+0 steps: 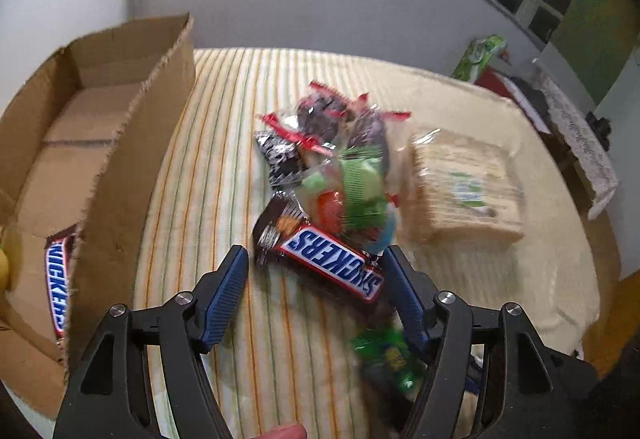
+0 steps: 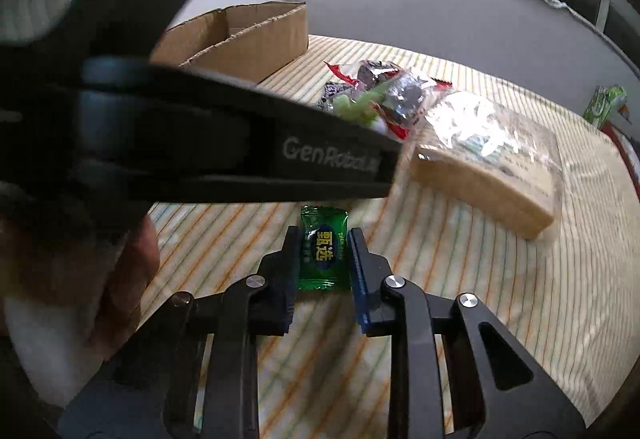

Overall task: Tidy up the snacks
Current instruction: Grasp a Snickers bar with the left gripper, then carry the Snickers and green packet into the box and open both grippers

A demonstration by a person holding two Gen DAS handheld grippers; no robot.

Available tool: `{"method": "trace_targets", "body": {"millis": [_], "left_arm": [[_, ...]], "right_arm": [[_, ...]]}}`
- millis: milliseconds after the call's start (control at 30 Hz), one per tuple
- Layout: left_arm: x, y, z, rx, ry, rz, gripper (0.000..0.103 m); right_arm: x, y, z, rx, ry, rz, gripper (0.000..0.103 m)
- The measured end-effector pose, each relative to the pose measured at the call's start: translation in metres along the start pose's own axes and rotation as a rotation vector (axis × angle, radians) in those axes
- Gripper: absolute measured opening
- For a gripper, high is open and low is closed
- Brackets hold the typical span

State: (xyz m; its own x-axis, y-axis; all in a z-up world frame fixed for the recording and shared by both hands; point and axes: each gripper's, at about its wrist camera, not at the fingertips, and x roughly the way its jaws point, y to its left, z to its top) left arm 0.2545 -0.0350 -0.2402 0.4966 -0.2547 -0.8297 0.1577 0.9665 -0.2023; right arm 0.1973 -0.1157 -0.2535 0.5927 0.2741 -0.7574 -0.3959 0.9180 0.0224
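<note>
Reaching for the pile with one claw, pinching a candy with the other.

At far left the box [image 1: 120,143] stands on the striped cloth [image 1: 224,143], one Snickers [image 1: 56,279] already inside. Right of it the left gripper [image 1: 314,271] hangs open, fingers straddling a second bar [image 1: 334,265] at the pile's near edge without touching it; the bar's long axis runs slantwise across the gap. Farther right, the right gripper [image 2: 324,251] is closed on the green candy [image 2: 323,247], its pads on the wrapper's long sides. Judged next: the candy must travel left, past the left gripper, to the box.
</note>
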Motion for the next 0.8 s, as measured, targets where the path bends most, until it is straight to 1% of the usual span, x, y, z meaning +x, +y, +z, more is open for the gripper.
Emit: {"method": "trace_targets", "body": {"millis": [100,167,300,367,400,667,733,800], "left_arm": [[0.001,-0.005,-0.002,0.02,0.0,0.023,0.065],[-0.002,-0.005,-0.003,0.024,-0.004,0.025,0.052],[-0.008,0.003,-0.009,0.016,-0.022,0.035,0.049],[-0.011,0.009,-0.012,0.005,-0.033,0.025,0.048],[-0.012,0.01,-0.013,0.0,-0.034,0.023,0.047],[-0.036,0.008,-0.019,0.009,-0.095,-0.003,0.046],[-0.044,0.007,-0.021,0.012,-0.106,-0.01,0.046],[-0.055,0.007,-0.023,0.019,-0.125,-0.011,0.046]], "right_arm": [[-0.007,-0.004,-0.006,0.009,-0.003,-0.003,0.023],[-0.013,-0.01,-0.012,0.024,-0.006,-0.006,0.023],[-0.019,-0.023,-0.017,0.058,-0.014,-0.015,0.023],[-0.024,-0.03,-0.021,0.077,-0.02,-0.018,0.023],[-0.013,-0.034,-0.008,0.081,-0.021,-0.019,0.023],[-0.033,-0.043,-0.003,0.101,-0.068,-0.024,0.023],[-0.044,-0.054,-0.004,0.105,-0.082,-0.028,0.023],[-0.05,-0.057,0.002,0.111,-0.102,-0.037,0.023]]}}
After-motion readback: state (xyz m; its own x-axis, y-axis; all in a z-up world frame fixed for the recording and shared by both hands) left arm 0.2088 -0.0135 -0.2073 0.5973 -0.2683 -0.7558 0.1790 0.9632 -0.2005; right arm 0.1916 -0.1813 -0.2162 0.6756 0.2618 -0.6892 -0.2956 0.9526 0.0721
